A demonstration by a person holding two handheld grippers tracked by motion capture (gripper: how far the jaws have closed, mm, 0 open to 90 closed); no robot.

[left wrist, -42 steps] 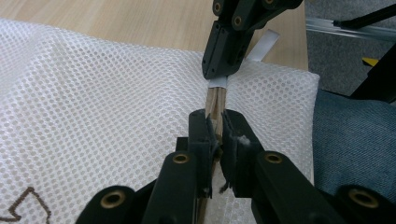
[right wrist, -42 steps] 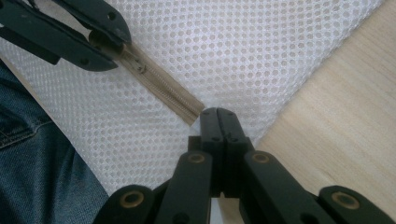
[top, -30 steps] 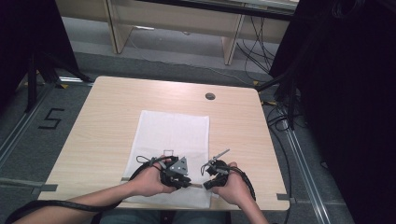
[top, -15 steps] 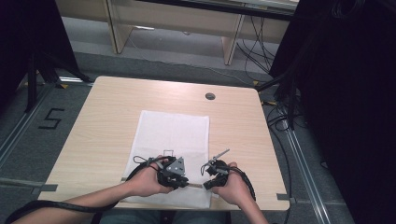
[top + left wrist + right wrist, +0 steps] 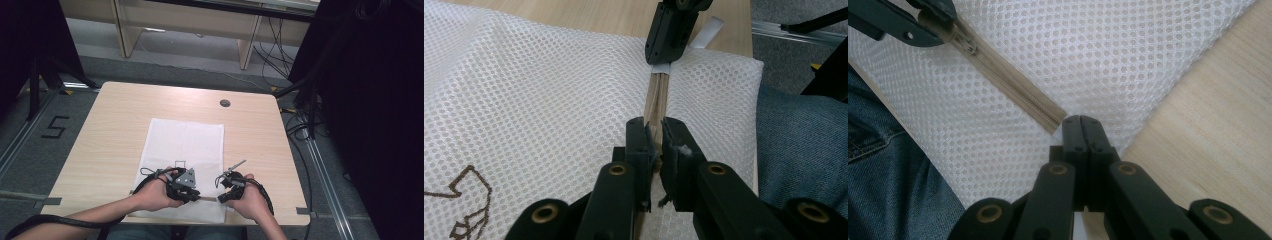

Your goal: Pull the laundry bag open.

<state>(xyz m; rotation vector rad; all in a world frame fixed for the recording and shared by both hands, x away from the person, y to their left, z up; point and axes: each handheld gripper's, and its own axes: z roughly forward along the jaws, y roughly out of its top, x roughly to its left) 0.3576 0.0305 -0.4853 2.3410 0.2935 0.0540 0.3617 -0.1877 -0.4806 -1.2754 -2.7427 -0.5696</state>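
Note:
A white mesh bag [image 5: 185, 142] lies flat on the wooden table [image 5: 115, 130], with its beige zipper [image 5: 209, 198] running along the near edge. My left gripper [image 5: 199, 196] is shut on the zipper [image 5: 656, 100] near its slider; in the left gripper view the tape passes between the jaws [image 5: 655, 142]. My right gripper [image 5: 220, 198] faces it from the right and is shut on the zipper's end [image 5: 1050, 120] at the bag's corner [image 5: 1081, 122]. The slider [image 5: 968, 47] shows in the right gripper view, close under the left gripper [image 5: 935, 15]. Both grippers rest low on the bag.
The table's near edge lies right behind both hands, with the person's jeans [image 5: 799, 150] below it. A round cable hole [image 5: 225, 103] sits at the table's far right. A brown stitched logo [image 5: 469, 200] marks the bag. Dark equipment and cables [image 5: 310, 100] stand to the right.

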